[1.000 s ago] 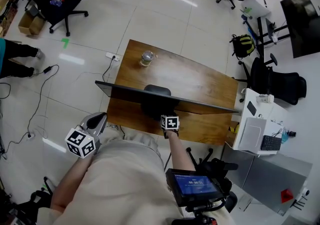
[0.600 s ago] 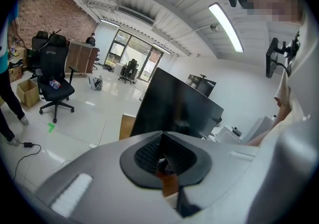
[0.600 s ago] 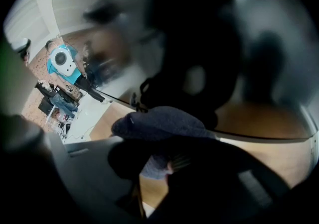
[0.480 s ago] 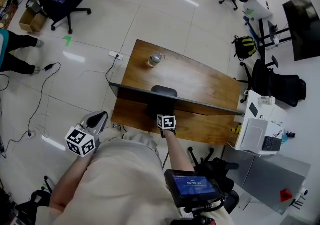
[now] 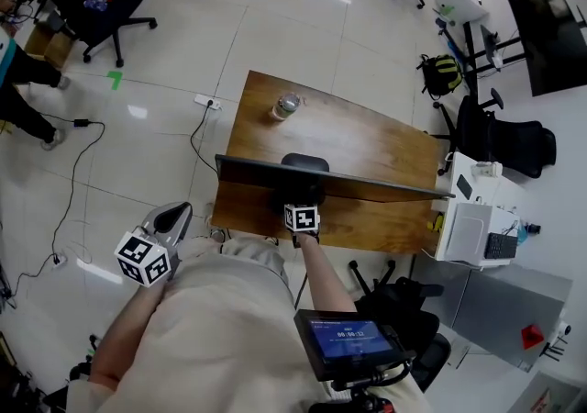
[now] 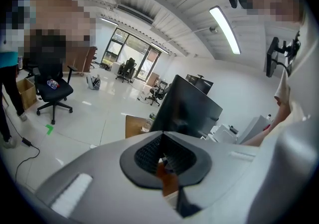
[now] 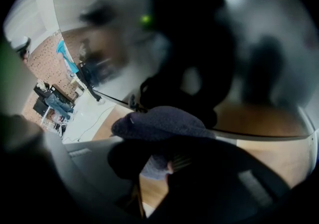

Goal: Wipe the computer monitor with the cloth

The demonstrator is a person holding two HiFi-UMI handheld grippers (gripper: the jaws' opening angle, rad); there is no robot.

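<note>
The computer monitor [image 5: 367, 186] stands on a wooden desk [image 5: 367, 140] and shows from above as a thin dark strip. Held against the front of its screen is my right gripper [image 5: 299, 209], near the stand [image 5: 304, 163]. In the right gripper view, that gripper [image 7: 167, 166] is shut on a dark cloth [image 7: 159, 123], which bunches out ahead of the jaws close to the glossy screen [image 7: 199, 44]. My left gripper [image 5: 171, 218] hangs back off the desk's left front corner, shut and holding nothing [image 6: 162, 161]. From there the monitor [image 6: 192, 108] shows edge-on.
A small glass jar [image 5: 286, 106] stands at the desk's far left. A white cabinet [image 5: 468, 228] abuts the desk's right end. Office chairs [image 5: 495, 140] stand to the right, a power strip [image 5: 206, 101] and cables lie on the floor at left, and a person [image 5: 23, 81] stands at far left.
My right gripper with the cloth has slid a little to the left along the screen, toward the stand. The left gripper has stayed where it was.
</note>
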